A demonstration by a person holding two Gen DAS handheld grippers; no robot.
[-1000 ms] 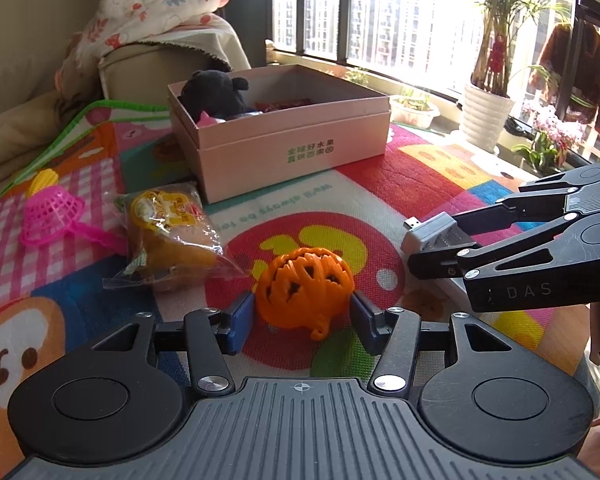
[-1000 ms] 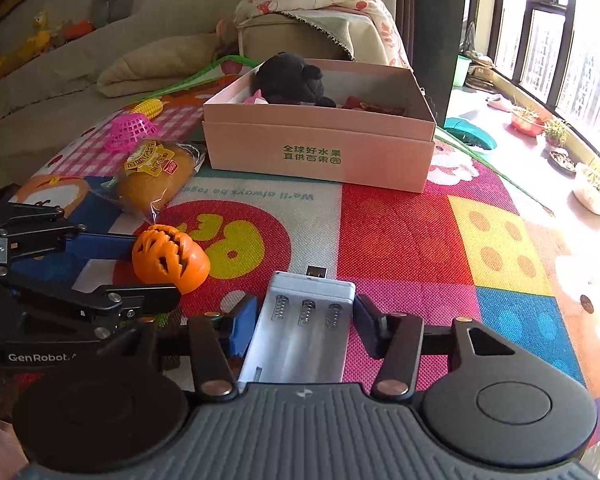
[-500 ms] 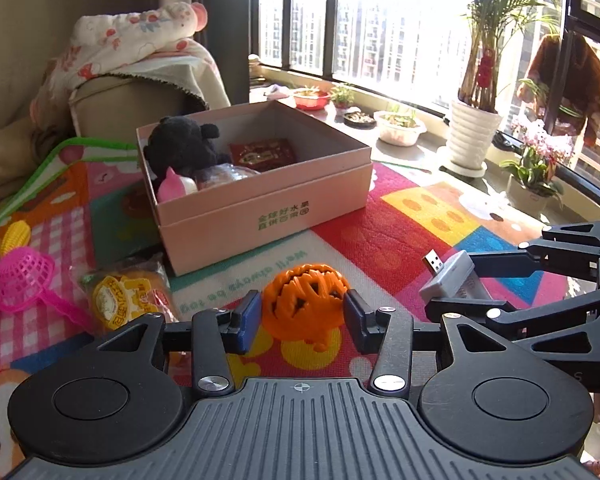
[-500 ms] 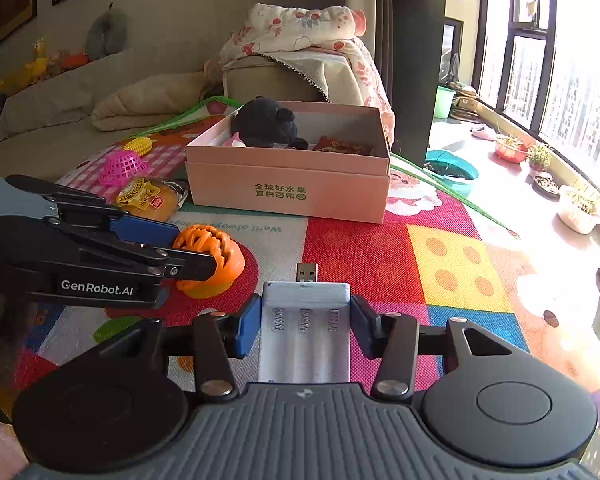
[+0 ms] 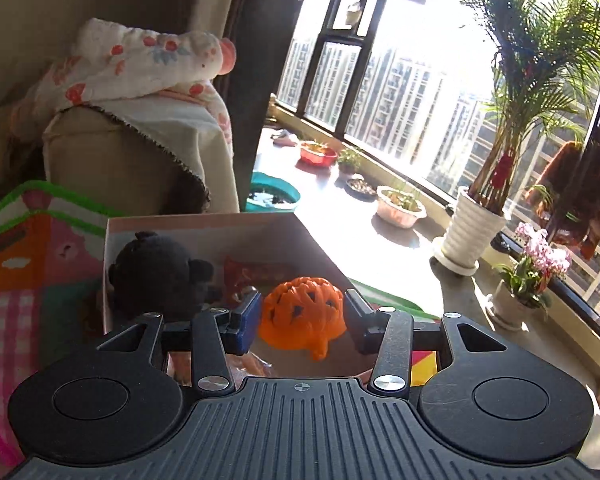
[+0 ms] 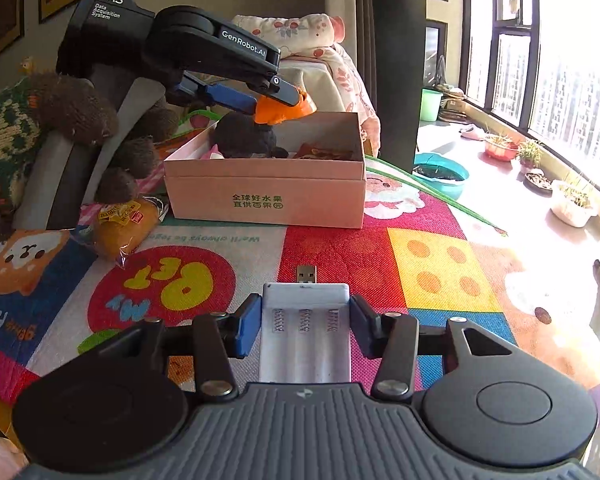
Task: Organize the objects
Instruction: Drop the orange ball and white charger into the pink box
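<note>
Box floor mostly hidden behind the left tongs (image 5: pixel 302 314), which clamp the orange ball (image 5: pixel 303 314) above the pink box (image 6: pixel 266 184); right tongs (image 6: pixel 305 326), angled down, grip the battery case (image 6: pixel 305 336) over the mat's 6 o'clock edge.

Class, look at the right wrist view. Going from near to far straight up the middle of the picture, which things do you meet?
Battery charger held in the right gripper → colourful play mat → pink box → sofa arm draped with a floral blanket.

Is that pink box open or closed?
Open. The pink box has no lid on top, and a black plush toy shows inside.
</note>
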